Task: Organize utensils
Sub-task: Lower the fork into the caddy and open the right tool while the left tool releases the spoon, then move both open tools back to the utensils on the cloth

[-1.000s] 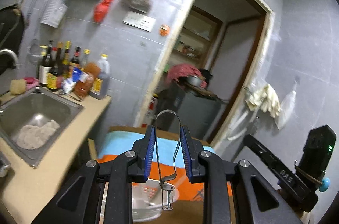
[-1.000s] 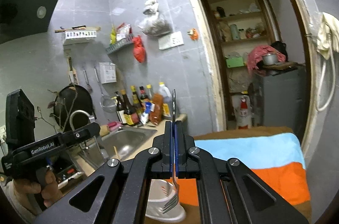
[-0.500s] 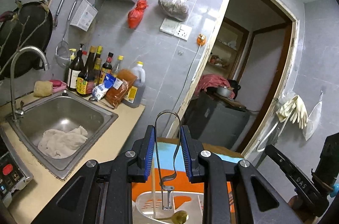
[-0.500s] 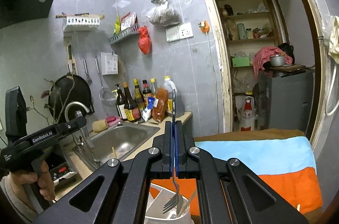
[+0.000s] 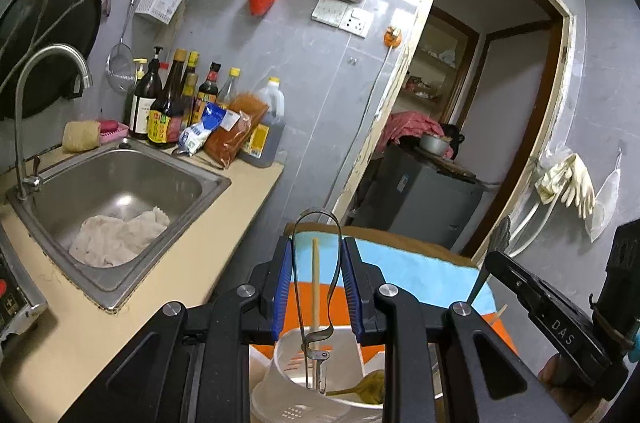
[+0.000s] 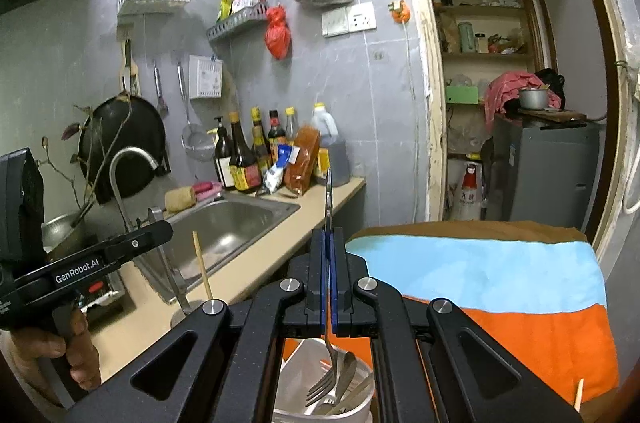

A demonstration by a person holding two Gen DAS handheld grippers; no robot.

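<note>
My left gripper (image 5: 316, 263) is shut on a metal peeler (image 5: 318, 357) by its wire loop handle; the blade end hangs down inside a white utensil holder (image 5: 296, 347). A wooden chopstick (image 5: 315, 283) and a gold spoon (image 5: 362, 387) stand in that holder. My right gripper (image 6: 329, 243) is shut on a fork (image 6: 322, 385), handle up, tines down in the mouth of the white holder (image 6: 298, 359) among other cutlery. The left gripper (image 6: 158, 233) shows at the left of the right wrist view, the right gripper (image 5: 496, 261) at the right of the left wrist view.
The holder stands on a table under an orange and blue cloth (image 6: 500, 275). To the left runs a beige counter (image 5: 188, 263) with a steel sink (image 5: 120, 183), tap (image 5: 24, 127) and sauce bottles (image 5: 168, 107). A doorway (image 6: 500, 83) opens beyond the table.
Both grippers have come down and closer to the white holder. The peeler's blade and the fork's tines now reach into it. Both grips are unchanged.
</note>
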